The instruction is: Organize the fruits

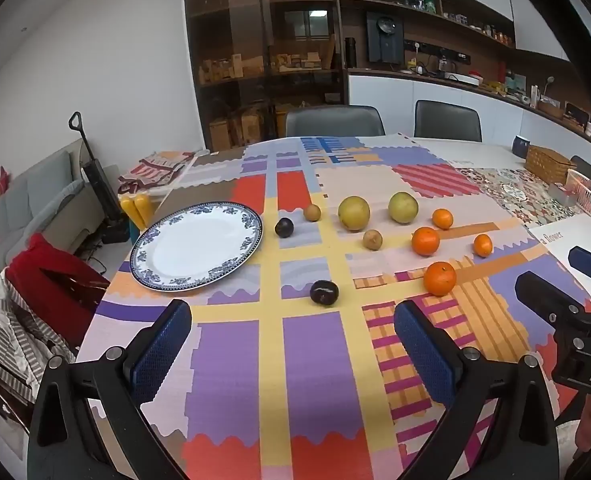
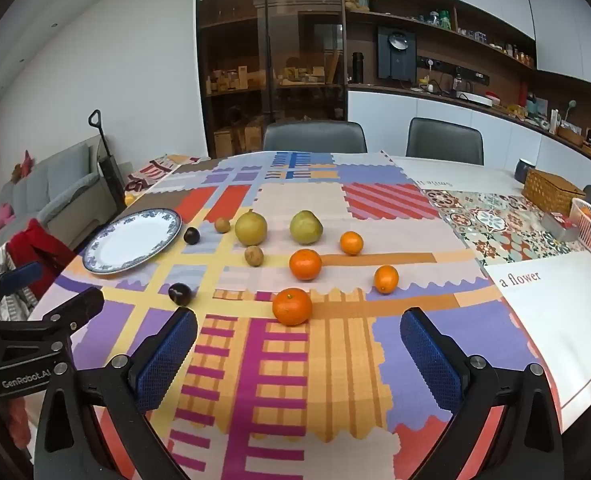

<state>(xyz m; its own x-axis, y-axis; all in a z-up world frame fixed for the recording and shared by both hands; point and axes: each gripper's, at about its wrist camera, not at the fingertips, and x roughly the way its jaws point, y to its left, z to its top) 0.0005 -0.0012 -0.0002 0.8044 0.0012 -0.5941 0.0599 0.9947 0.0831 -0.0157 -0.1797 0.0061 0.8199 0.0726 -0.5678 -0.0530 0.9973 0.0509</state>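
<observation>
The counter (image 2: 543,320) carries a bare blue-rimmed plate (image 1: 197,246) at its left, with the fruit scattered to its right — two pale pears (image 1: 353,213), four oranges (image 2: 292,306), dark plums (image 1: 324,292). The left gripper (image 1: 291,344) and the right gripper (image 2: 297,352) are both spread wide, holding nothing. Best to take the nearest fruit first — straddle it squarely and close gently, since round fruit probably rolls.

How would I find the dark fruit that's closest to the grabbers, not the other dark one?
Start at the blue-rimmed white plate on the colourful tablecloth. One dark plum sits right beside its rim; skip that one. Yours is the near plum, alone toward the front edge, close to the yellow stripe, left of the nearest orange.
</observation>
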